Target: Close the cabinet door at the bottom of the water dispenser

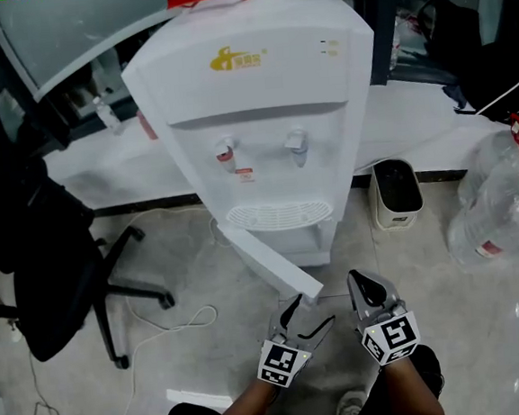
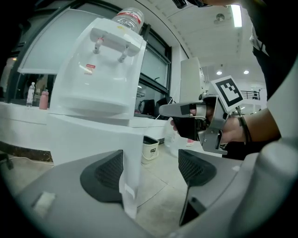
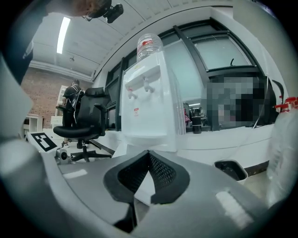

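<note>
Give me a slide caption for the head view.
Left claw open around the edge of the water dispenser's open cabinet door.

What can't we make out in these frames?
Cabinet interior: head view, hidden by the open cabinet door and the water dispenser body above it.
Left gripper: in the left gripper view the door's edge overlaps one of its fingers; contact unclear.
Clear bottles: head view, cut off by the right edge.
Logo on the dispenser: head view, too small to read.
</note>
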`<state>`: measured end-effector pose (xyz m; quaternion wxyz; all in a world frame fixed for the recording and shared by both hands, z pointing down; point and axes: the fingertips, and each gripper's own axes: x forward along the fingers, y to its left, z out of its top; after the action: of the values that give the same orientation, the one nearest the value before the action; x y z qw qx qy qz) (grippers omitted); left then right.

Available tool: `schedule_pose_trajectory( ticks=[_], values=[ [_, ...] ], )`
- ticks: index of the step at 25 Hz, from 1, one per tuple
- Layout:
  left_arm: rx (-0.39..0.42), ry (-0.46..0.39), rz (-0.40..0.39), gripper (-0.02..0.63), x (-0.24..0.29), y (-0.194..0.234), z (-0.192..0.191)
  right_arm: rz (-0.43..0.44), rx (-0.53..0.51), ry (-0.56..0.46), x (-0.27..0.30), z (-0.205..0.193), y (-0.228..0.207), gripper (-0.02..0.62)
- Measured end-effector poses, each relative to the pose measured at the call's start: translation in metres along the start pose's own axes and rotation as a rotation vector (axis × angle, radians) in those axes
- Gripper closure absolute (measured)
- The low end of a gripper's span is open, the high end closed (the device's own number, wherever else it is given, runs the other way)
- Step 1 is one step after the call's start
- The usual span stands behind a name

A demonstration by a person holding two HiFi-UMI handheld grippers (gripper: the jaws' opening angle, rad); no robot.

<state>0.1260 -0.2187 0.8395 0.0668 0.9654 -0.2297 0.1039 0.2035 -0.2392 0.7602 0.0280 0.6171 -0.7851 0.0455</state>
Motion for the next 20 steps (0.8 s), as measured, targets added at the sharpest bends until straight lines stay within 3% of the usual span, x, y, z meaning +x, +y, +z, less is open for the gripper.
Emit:
schedule_pose_trajectory(
  ticks=[5,9,20],
  values=[
    [0.053,-0.021,-0.037,0.259,0.023,0.003,0.004,0.003,0.029,-0.002,0.001,-0.007,-0.007,0.591],
    [0.102,-0.013,-0.056,0.261,0.041,0.003,0.007,0.012,0.021,-0.018,-0.002,0.000,-0.006,0.591],
    [0.099,-0.021,-0.066,0.236,0.082,0.030,0.021,0.033,0.024,-0.036,0.000,0.001,-0.004,0.591]
  ],
)
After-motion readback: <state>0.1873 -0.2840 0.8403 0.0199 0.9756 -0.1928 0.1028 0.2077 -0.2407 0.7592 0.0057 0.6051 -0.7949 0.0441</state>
